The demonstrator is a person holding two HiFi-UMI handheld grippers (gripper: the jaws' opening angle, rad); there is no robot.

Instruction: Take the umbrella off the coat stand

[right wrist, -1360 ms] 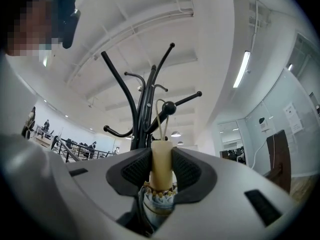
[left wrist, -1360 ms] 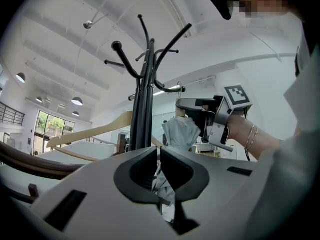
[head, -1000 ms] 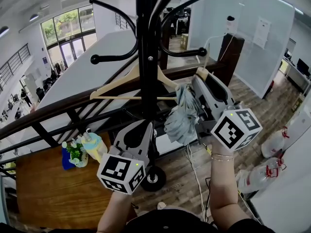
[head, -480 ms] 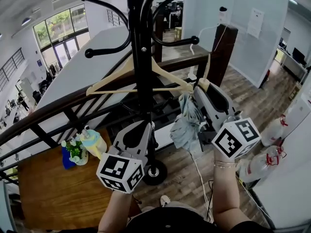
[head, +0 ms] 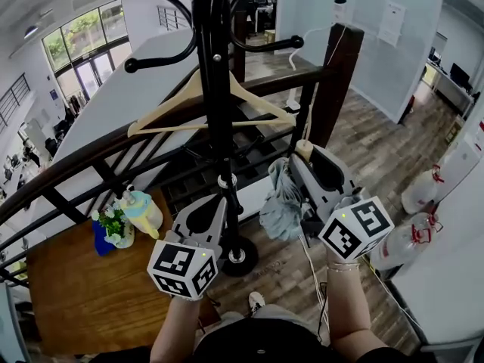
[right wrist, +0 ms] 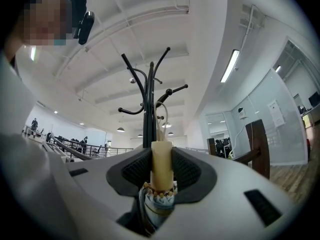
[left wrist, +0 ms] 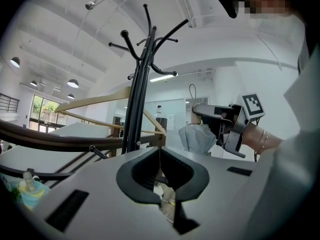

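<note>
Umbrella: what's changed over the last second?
The right hand-held gripper carried the umbrella down, from hanger level to below it. The left hand-held gripper sank slightly too. Unchanged: right jaws clamped on the umbrella handle, left jaws shut and empty, hanger on the coat stand.

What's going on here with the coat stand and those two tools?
A person has a hand-held tool in each hand. The right tool is clamped on the cream handle of a folded grey umbrella, which hangs below it, clear of the hooks of the coat stand. The left tool is shut and empty, held low beside the stand's pole. A wooden hanger hangs on the stand.
</note>
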